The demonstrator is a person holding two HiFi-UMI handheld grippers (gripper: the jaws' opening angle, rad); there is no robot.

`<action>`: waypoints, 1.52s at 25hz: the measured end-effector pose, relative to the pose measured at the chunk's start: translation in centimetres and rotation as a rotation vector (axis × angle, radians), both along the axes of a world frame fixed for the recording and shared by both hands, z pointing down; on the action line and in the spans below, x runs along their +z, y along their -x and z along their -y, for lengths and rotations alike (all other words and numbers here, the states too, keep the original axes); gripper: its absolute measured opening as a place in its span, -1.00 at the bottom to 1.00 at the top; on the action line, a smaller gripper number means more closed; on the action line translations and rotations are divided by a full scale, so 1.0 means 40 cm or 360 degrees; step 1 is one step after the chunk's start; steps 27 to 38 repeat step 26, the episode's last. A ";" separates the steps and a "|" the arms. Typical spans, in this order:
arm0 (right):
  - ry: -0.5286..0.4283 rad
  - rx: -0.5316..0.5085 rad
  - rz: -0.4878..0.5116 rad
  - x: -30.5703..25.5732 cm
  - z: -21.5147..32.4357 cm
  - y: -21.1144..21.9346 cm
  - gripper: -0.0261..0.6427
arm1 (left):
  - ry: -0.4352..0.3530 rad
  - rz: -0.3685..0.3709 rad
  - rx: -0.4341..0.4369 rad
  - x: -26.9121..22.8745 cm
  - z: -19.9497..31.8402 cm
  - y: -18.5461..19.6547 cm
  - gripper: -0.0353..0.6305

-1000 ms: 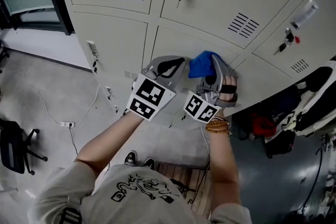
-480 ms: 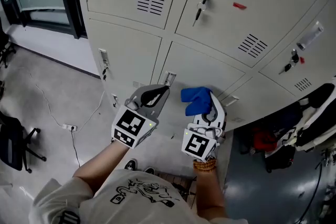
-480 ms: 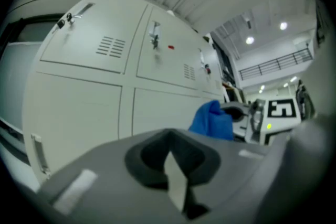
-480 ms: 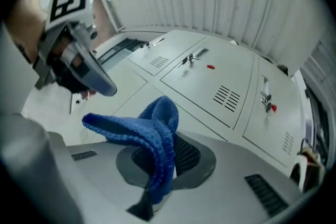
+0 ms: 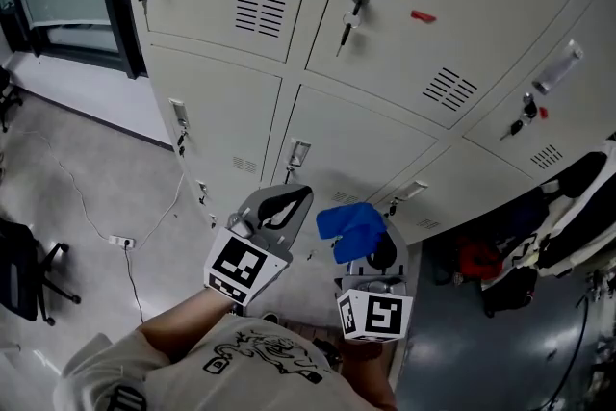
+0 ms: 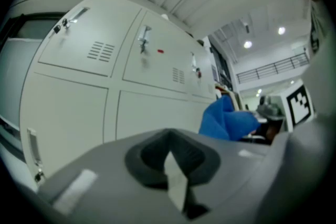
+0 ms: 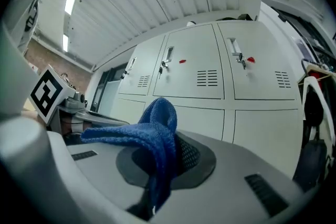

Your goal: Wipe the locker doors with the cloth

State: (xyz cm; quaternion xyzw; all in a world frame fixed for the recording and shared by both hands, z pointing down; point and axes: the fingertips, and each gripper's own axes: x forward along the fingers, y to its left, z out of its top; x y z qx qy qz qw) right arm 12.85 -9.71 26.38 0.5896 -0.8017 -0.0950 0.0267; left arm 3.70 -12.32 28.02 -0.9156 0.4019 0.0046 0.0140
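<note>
In the head view the pale grey locker doors fill the upper half. My right gripper is shut on a crumpled blue cloth, held a little off the lower doors. In the right gripper view the cloth hangs out from between the closed jaws of that gripper, with the lockers beyond. My left gripper is just left of the cloth, shut with nothing in it. The left gripper view shows its jaws together, the cloth to the right and doors ahead.
Keys hang in the locks of the upper doors, and a red tag sticks on one. Dark bags and clothes sit at the right. A cable and power strip lie on the floor beside a black chair.
Both grippers have drawn back and down from the lockers. The blue cloth, pressed near a door a second ago, is now held off it. The right gripper turned its marker cube toward me.
</note>
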 end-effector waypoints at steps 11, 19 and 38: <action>0.0029 -0.0044 0.0045 0.015 0.001 0.030 -0.83 | 0.0048 -0.0005 -0.0002 0.021 0.002 0.001 -0.88; 0.0023 -0.0045 0.0045 0.013 -0.003 0.039 -0.83 | 0.0049 -0.0007 -0.0007 0.019 0.000 0.012 -0.88; 0.0019 -0.0036 0.0051 0.013 -0.006 0.037 -0.83 | 0.0061 -0.0005 -0.0008 0.024 -0.008 0.015 -0.88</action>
